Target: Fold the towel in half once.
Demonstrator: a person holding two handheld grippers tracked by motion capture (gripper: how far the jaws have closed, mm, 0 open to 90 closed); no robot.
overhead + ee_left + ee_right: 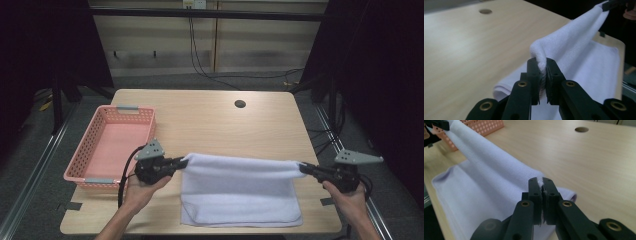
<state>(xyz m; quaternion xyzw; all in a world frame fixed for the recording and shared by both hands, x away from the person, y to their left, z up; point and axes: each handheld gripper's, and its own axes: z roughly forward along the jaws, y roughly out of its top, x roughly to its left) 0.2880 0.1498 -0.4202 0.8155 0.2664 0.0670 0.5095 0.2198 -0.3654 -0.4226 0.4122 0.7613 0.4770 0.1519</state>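
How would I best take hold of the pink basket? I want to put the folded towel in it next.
Grip the pink basket at a grey handle, the near one or the far one, probably coming from above: its mesh walls flare outward, while the short ends carry flat rim handles. The left gripper, now shut on the towel, is nearest.

I am holding my left black two-jaw gripper (181,162) near the table's front-left corner, its jaws pinching shut on a corner of the white terry towel (240,192). My right black two-jaw gripper (304,168) is hovering at the table's right edge, jaws clamping the towel's other corner. Both of my forearms are coming in from the front edge, and the grippers are pointing inward toward each other.
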